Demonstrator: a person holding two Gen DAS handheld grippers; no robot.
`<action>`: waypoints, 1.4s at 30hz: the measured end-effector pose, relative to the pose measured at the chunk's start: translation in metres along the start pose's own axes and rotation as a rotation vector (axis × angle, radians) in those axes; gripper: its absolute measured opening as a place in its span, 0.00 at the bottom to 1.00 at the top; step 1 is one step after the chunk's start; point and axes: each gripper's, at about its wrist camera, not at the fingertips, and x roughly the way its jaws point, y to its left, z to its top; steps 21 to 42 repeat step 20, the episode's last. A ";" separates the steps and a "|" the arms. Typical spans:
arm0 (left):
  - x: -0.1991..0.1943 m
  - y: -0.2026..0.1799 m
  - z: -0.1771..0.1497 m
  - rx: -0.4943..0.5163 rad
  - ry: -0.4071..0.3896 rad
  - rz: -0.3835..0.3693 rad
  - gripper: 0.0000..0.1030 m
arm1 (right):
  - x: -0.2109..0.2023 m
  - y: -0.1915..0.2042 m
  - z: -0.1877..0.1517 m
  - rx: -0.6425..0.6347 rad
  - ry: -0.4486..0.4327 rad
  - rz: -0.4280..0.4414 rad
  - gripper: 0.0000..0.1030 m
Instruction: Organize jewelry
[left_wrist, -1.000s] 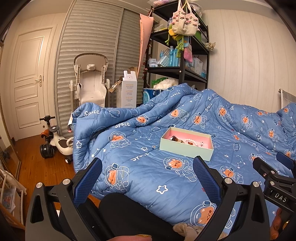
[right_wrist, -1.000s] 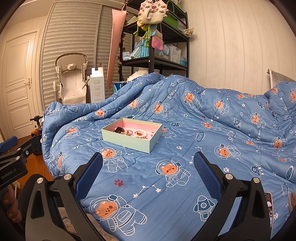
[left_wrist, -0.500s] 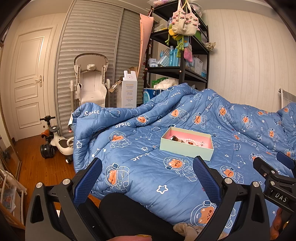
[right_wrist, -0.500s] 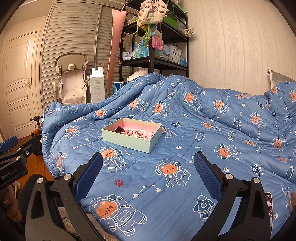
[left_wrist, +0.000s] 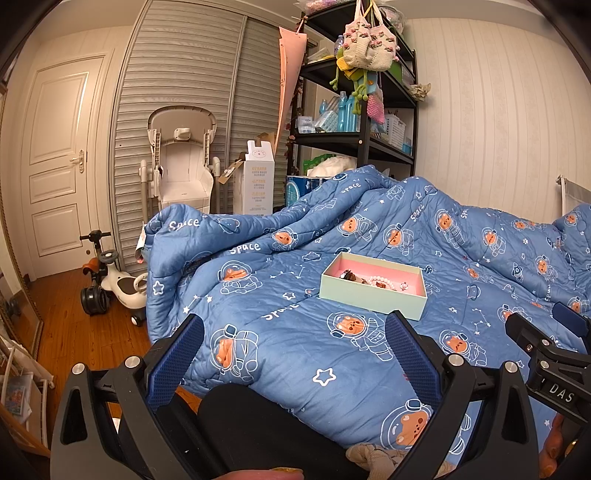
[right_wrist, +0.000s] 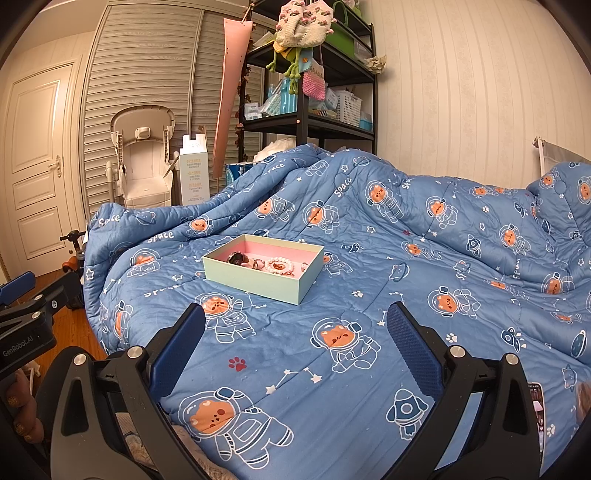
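A pale green box (left_wrist: 369, 295) (right_wrist: 258, 282) with a pink inside lies on the blue quilt (left_wrist: 295, 332) (right_wrist: 406, 258), some way ahead of both grippers. Inside it I see a dark watch (right_wrist: 236, 257), a pearl bracelet (right_wrist: 279, 264) and other small pieces. My left gripper (left_wrist: 293, 354) is open and holds nothing, low at the near edge of the bed. My right gripper (right_wrist: 295, 347) is also open with nothing between its fingers, above the quilt. The right gripper's body (left_wrist: 546, 365) shows at the right of the left wrist view, and the left gripper's body (right_wrist: 26, 317) at the left of the right wrist view.
A black shelf unit (left_wrist: 365, 140) with hanging knitted bags stands behind the bed. A white high chair (left_wrist: 181, 166), a tall carton (left_wrist: 258, 184) and a ride-on toy (left_wrist: 110, 284) stand on the wooden floor at left. A phone (right_wrist: 537, 410) lies near the right gripper.
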 end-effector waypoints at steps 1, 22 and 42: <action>0.000 0.000 0.000 0.000 0.000 0.000 0.94 | 0.000 0.000 0.000 0.000 0.000 0.000 0.94; -0.001 0.006 -0.003 -0.006 0.000 0.009 0.94 | 0.001 0.001 -0.001 -0.001 0.002 -0.001 0.94; -0.001 0.006 -0.003 -0.006 0.000 0.009 0.94 | 0.001 0.001 -0.001 -0.001 0.002 -0.001 0.94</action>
